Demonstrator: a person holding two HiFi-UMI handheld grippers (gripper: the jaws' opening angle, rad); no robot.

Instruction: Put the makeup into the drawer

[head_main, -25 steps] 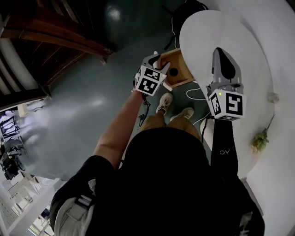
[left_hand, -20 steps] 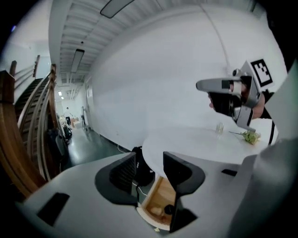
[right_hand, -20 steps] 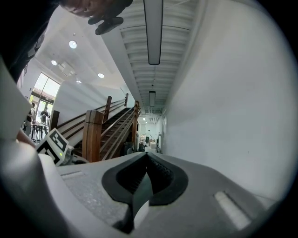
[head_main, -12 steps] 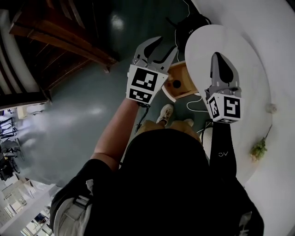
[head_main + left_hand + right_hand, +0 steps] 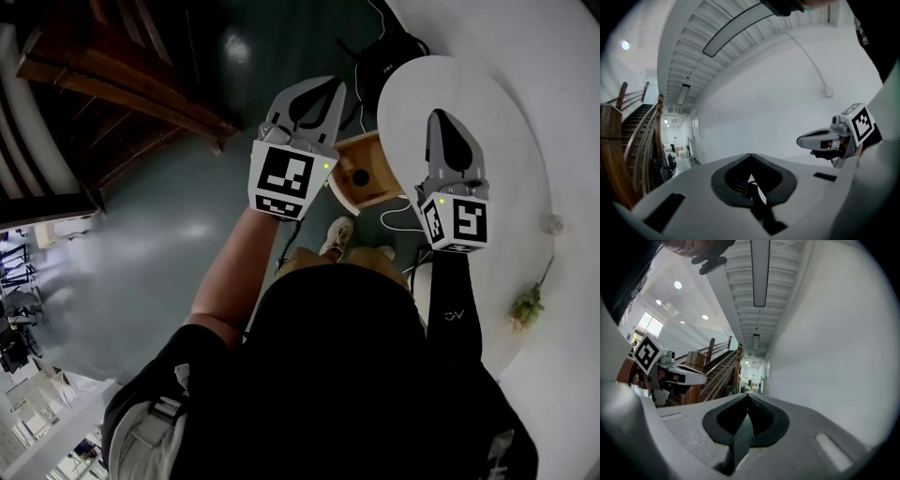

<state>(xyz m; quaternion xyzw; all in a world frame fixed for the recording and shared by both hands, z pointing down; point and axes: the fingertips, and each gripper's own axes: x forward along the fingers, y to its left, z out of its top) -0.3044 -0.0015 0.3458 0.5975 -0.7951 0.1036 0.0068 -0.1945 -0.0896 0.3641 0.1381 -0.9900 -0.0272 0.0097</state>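
In the head view an open wooden drawer (image 5: 373, 150) sits low beside the white round table (image 5: 511, 112), with a small dark round thing (image 5: 359, 175) lying inside it. My left gripper (image 5: 319, 92) is held high above the drawer's left side. Its jaws have just been closing and now meet with nothing between them, as the left gripper view (image 5: 750, 158) also shows. My right gripper (image 5: 448, 127) hovers over the table's near edge, shut and empty (image 5: 749, 398). Each gripper shows in the other's view: the right gripper (image 5: 824, 139) and the left gripper (image 5: 680, 376).
A wooden staircase (image 5: 112, 75) runs along the left above the grey-green floor (image 5: 169, 206). A dark bag with cables (image 5: 382, 52) lies beyond the drawer. The person's shoes (image 5: 336, 234) stand just before it. A small plant (image 5: 528, 302) is at the right, by the table's edge.
The left gripper rose from down at the drawer to well above it, and its jaws went from wide open to shut. The right gripper hardly shifted.
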